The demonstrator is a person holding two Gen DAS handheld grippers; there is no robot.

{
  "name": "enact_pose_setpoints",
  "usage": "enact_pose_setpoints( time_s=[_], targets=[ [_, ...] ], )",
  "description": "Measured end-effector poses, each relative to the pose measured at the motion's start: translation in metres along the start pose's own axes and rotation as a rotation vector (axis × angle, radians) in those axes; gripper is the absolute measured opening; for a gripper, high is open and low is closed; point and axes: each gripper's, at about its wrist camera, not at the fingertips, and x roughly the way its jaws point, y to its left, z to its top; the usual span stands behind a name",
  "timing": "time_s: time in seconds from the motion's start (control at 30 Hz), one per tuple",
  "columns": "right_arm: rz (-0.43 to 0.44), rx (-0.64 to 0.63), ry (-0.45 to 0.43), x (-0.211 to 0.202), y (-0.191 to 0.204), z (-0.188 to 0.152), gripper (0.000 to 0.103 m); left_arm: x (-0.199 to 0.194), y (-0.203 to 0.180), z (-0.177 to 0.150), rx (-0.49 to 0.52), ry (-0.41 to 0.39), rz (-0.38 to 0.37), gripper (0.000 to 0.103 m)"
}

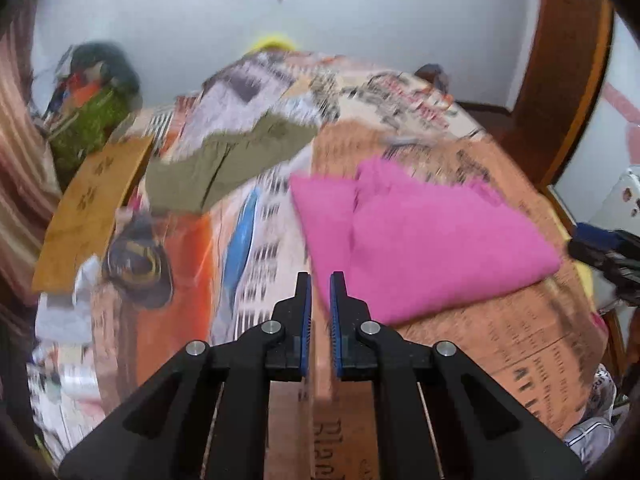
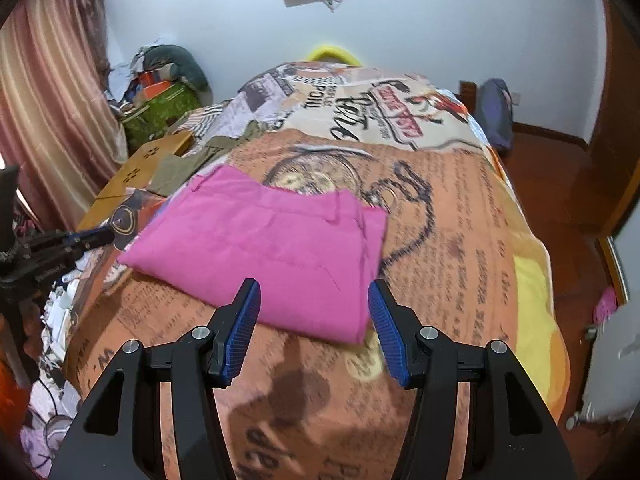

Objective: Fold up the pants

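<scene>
Folded pink pants [image 2: 264,248] lie flat on bed [image 2: 460,220] printed "Reno", long axis crosswise; left hand-held gripper [image 1: 320,280] nearly closed, empty; right hand-held gripper [image 2: 314,290] apart, empty.

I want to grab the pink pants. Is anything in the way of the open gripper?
Nothing visible is. The right gripper hangs open just above the near edge of the folded pink pants, with only bare bedspread around them. The olive garment lies farther back.
</scene>
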Motion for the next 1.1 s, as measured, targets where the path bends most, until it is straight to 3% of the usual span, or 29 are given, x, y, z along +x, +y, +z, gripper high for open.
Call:
enact_pose_setpoints(
  time_s=[0.23, 0.47, 0.6, 0.7, 1.1],
  targets=[
    [0.064, -0.038, -0.006, 0.028, 0.011, 0.029, 0.052, 0.012, -0.035, 0.047, 0.081, -0.021, -0.166, 0.017],
    [0.107, -0.046, 0.053, 0.066, 0.007, 0.042, 0.052, 0.065, -0.061, 0.060, 0.136, 0.070, -0.215, 0.017],
    [0.115, -0.033, 0.109, 0.089, 0.000, 0.037, 0.052, 0.098, -0.063, 0.054, 0.139, 0.133, -0.206, 0.017],
    [0.124, -0.039, 0.110, 0.092, 0.000, 0.030, 0.052, 0.105, -0.063, 0.048, 0.151, 0.117, -0.200, 0.018],
    [0.099, -0.030, 0.122, 0.062, -0.008, 0.013, 0.052, 0.073, -0.044, 0.026, 0.162, 0.088, -0.149, 0.023]
  ],
)
